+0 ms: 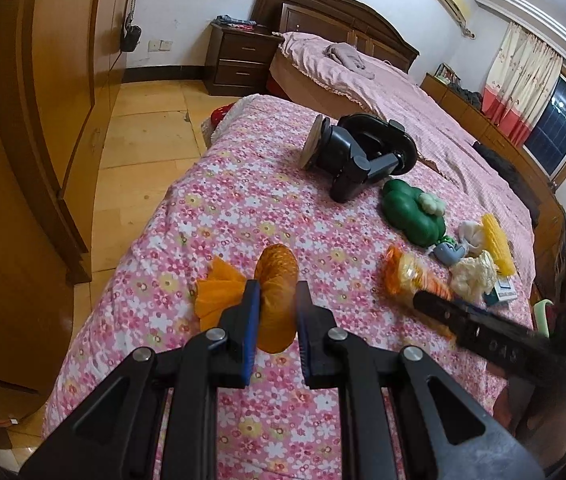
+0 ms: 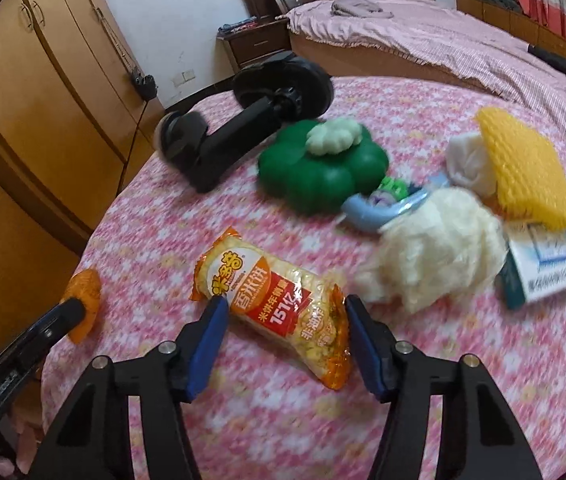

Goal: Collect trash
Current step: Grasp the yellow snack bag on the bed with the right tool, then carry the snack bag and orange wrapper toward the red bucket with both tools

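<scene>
Floral pink cloth covers the bed. Left gripper is clamped on an orange net. Right gripper stands half wide astride a snack packet printed "151亿", pads not touching it. Beyond lie a green toy, white wad, yellow mesh, a small box with blurred print, and a black stand.
</scene>
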`<move>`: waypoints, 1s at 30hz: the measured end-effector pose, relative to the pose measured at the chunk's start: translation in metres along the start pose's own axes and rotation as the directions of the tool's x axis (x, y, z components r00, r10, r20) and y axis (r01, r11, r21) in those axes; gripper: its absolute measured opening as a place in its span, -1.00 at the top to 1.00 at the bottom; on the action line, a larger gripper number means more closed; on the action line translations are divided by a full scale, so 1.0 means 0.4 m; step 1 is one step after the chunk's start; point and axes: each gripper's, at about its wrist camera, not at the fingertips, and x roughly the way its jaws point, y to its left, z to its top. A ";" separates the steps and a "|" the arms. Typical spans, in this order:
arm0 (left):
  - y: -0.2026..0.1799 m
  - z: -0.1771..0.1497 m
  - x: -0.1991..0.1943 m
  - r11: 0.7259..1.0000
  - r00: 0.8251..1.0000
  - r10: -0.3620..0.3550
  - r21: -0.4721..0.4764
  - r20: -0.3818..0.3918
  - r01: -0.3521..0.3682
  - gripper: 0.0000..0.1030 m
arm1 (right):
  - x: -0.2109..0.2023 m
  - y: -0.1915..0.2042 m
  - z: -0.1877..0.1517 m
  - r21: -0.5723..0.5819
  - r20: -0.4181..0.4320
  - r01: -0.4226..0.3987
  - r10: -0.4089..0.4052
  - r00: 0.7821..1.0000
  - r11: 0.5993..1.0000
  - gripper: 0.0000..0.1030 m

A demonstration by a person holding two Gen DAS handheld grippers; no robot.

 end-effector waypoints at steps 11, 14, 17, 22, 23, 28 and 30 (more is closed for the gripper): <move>0.003 -0.010 -0.026 1.000 1.000 0.000 -0.011 0.013 0.000 0.68 | -0.052 0.010 -0.057 0.019 0.018 -0.030 0.029 0.999 0.999 -0.16; -0.005 -0.010 -0.042 1.000 1.000 -0.002 -0.013 0.028 0.003 0.68 | -0.078 -0.009 -0.061 0.026 0.037 -0.034 0.033 0.999 0.999 -0.16; -0.020 -0.009 -0.056 1.000 0.999 -0.012 -0.004 0.036 0.013 0.68 | -0.114 -0.023 -0.072 0.026 0.069 -0.021 0.019 0.997 0.999 -0.16; -0.062 -0.010 -0.077 0.998 0.998 -0.054 0.022 0.035 0.054 0.68 | -0.180 -0.068 -0.085 0.074 0.121 -0.032 0.023 0.992 0.997 -0.16; -0.070 -0.009 -0.080 0.998 0.998 -0.061 0.026 0.034 0.060 0.68 | -0.195 -0.078 -0.088 0.083 0.132 -0.030 0.019 0.991 0.996 -0.16; -0.144 -0.014 -0.102 0.993 0.995 -0.093 0.076 0.043 0.090 0.68 | -0.265 -0.128 -0.099 0.121 0.186 -0.029 0.006 0.983 0.992 -0.16; -0.174 -0.016 -0.105 0.989 0.992 -0.125 0.088 0.026 0.122 0.68 | -0.302 -0.162 -0.105 0.151 0.209 -0.040 0.007 0.978 0.988 -0.16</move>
